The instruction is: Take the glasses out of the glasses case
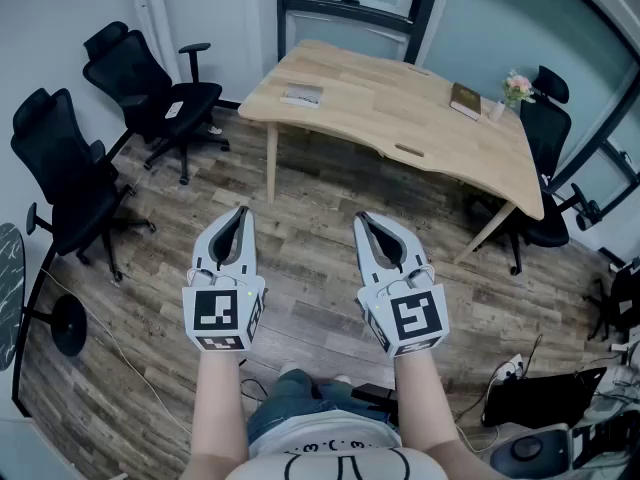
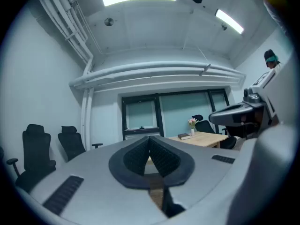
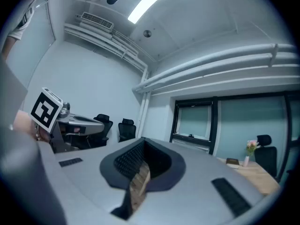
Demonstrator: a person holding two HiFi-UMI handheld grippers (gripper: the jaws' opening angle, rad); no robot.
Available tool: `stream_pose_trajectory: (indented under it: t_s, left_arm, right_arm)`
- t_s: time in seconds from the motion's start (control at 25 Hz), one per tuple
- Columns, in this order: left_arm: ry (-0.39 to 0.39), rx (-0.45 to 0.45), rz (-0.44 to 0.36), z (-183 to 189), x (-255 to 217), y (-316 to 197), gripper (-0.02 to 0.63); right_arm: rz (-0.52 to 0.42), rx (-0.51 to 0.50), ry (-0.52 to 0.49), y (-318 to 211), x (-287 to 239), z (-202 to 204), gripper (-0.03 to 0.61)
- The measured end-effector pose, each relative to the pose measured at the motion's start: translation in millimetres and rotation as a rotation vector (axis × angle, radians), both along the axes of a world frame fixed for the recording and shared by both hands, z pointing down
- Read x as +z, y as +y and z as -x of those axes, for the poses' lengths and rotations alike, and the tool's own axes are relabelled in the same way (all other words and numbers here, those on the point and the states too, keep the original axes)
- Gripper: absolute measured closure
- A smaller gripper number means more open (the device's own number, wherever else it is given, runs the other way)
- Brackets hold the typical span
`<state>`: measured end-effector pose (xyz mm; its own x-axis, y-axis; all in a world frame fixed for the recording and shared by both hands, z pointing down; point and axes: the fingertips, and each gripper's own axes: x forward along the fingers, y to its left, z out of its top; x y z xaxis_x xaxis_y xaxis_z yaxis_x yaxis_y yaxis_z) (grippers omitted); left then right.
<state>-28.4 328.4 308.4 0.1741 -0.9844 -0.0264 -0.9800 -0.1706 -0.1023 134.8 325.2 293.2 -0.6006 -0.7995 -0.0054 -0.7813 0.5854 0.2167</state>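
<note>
While both are held level above the wooden floor (image 1: 310, 258), the left gripper (image 1: 240, 213) and right gripper (image 1: 363, 220) have their jaws pressed together, empty. What looks like the glasses case (image 1: 302, 95) lies on the far surface (image 1: 380, 108), near its left end.

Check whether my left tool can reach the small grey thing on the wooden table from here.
Probably not. The left tool hangs over floor, short of the table, and the grey thing lies farther in on top. Nothing blocks the way; stepping closer should do.
</note>
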Motion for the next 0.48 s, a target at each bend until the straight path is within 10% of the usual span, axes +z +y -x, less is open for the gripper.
stream_pose_trajectory:
  t_s: [0.48]
  left_arm:
    - [-0.015,0.003,-0.074,-94.7,-5.5,43.5,0.598]
  right_arm:
    - [0.038,-0.036,-0.026,19.4,16.5,-95.3,0.568]
